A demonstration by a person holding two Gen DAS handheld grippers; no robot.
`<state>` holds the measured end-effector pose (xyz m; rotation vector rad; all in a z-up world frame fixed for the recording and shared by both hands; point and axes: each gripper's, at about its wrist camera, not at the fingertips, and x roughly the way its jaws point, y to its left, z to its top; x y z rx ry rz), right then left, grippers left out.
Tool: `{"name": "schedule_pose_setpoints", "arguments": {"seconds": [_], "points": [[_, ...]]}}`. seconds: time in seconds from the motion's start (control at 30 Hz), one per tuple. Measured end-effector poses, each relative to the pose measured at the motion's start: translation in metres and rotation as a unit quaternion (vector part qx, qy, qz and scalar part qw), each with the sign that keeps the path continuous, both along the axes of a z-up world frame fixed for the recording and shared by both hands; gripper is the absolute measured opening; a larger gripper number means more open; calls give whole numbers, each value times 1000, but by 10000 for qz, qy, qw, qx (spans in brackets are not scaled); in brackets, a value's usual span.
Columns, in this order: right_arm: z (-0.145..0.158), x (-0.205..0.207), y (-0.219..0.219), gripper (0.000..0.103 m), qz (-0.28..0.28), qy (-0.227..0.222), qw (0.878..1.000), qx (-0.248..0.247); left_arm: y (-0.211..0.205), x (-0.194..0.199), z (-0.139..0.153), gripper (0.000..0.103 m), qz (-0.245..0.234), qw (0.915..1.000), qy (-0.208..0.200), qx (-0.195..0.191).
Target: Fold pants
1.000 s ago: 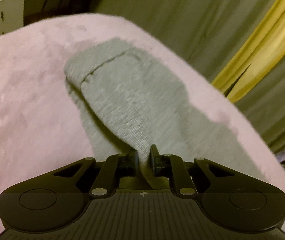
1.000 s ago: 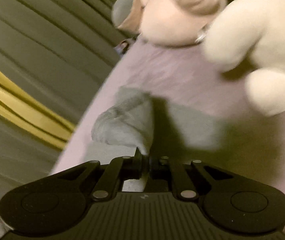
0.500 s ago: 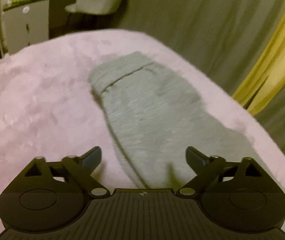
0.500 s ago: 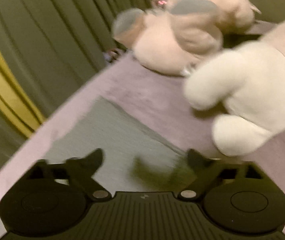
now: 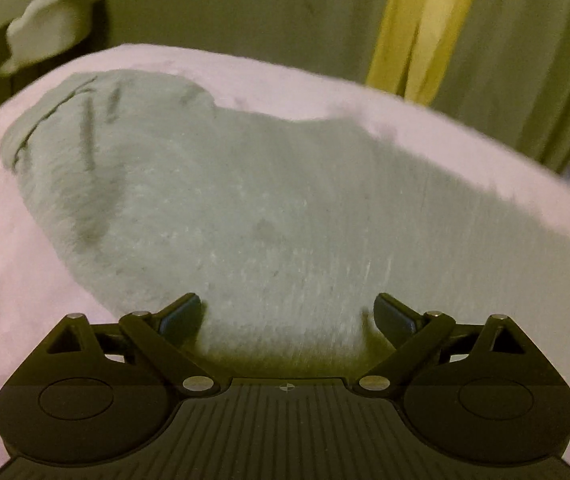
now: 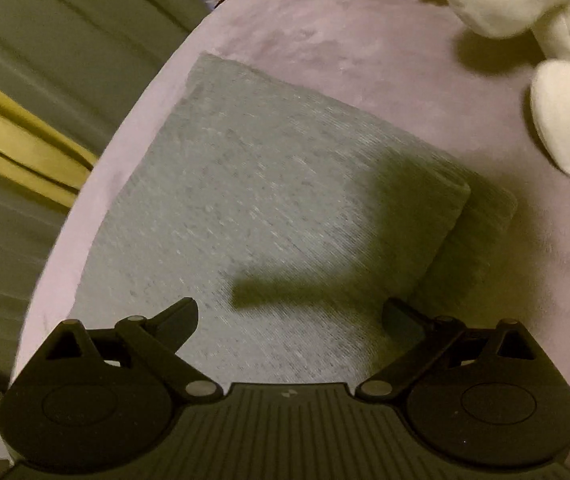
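Grey knit pants (image 5: 269, 200) lie folded along the pink bed's (image 5: 25, 280) curtain-side edge. Your left gripper (image 5: 287, 312) and right gripper (image 6: 289, 316) hover spread, empty. Expect soft, light, limp cloth; pinch both layers at a doubled corner (image 6: 457, 196).

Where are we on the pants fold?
Done: the grey pants lie doubled on the pink blanket, one layer's edge stepped over another at the near corner. In hand: nothing; left gripper and right gripper are both open above the fabric. Left: likely another fold to shorten it.

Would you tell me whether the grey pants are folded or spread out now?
Folded: the grey pants lie flat with one layer's edge stepped over another at the corner.
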<state>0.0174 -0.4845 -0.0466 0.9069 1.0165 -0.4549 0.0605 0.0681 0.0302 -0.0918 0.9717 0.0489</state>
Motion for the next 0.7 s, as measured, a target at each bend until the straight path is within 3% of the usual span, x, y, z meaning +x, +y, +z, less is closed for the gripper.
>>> {"name": "schedule_pose_setpoints", "arguments": {"seconds": [0.1,0.27,0.5,0.57,0.7], "points": [[-2,13,4,99,271,300,9989,-216,2,1,-4,97,-80,9998,93,-142],[-2,19,6,99,175,379,9984,-372,13,3,-8,97,163,9988,275,-383],[2,25,18,99,552,446,9963,-490,6,-1,-9,97,87,9993,294,-193],[8,10,15,99,422,147,9983,-363,8,1,-9,97,104,9992,305,-239],[7,-21,3,94,92,-376,9981,480,8,3,-10,97,97,9991,327,-244]]}}
